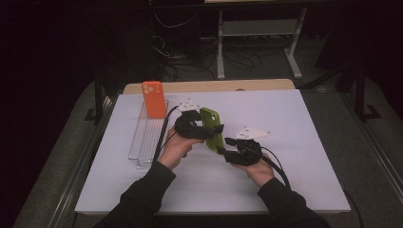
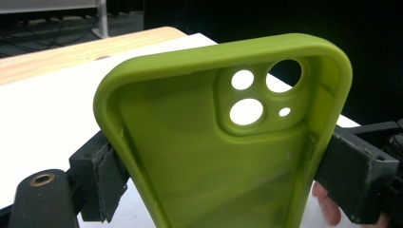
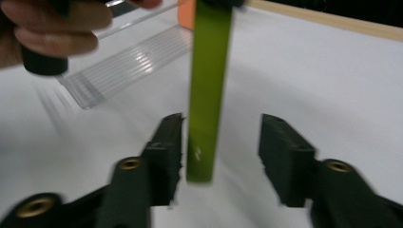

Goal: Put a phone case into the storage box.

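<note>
White covers the table [image 1: 294, 156], the largest thing here, with a strip of bare wood along its far edge. On its left part lies a clear ribbed plastic rack [image 1: 145, 142], long and narrow, and an orange phone case [image 1: 154, 99] stands upright at the rack's far end, camera cut-outs at the top.

Above the middle of the table the green phone case [image 1: 213, 127] is held off the surface, away from the rack. The left gripper [image 1: 197, 127] clamps it across its width: in the left gripper view both black pads press on the case's long side walls [image 2: 223, 156], the hollow inside and the camera openings facing the lens.

The right gripper [image 1: 240, 151] sits just beside the case's near end. In the right gripper view its jaws stand wide apart with the case's edge [image 3: 206, 95] between them, close to one pad and apart from the other.
</note>
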{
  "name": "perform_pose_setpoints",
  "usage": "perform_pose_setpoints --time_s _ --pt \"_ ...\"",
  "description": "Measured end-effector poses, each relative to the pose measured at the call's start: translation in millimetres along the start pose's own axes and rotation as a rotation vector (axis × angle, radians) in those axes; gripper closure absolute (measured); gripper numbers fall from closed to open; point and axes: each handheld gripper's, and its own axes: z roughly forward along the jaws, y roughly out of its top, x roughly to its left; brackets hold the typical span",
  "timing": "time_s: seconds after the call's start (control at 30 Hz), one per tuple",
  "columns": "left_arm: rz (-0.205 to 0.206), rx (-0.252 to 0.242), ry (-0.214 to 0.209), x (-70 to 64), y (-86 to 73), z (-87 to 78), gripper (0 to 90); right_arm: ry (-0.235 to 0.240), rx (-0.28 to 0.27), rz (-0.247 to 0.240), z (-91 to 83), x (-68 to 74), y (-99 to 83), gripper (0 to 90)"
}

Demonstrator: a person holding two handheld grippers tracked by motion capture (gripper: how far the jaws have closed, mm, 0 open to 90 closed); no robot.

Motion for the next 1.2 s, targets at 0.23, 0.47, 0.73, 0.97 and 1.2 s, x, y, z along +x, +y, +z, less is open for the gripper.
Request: perform_pose_setpoints --time_s 0.23,0.47,0.73,0.97,1.2 --pt "0.010 -0.027 0.045 13.5 13.8 -18.7 13.6 -0.014 0.083 0.004 -10.9 -14.0 -9.0 24.8" --pt "0.006 -0.060 0.094 27.5 31.3 -39.2 13.7 -0.058 0.128 -0.014 -22.4 -23.8 -22.6 12.4" --pt "0.014 -0.069 0.163 48.2 48.7 -62.8 13.7 -0.059 0.158 -0.037 -38.7 -33.6 -36.4 0.0" --pt "0.019 -0.064 0.249 72.3 60.4 -83.9 13.7 -0.082 0.138 -0.046 -55.6 -40.9 -52.1 0.0" --pt "-0.004 -0.065 0.359 90.1 63.9 -96.3 13.8 -0.085 0.119 -0.044 -63.1 -44.3 -59.7 0.0"
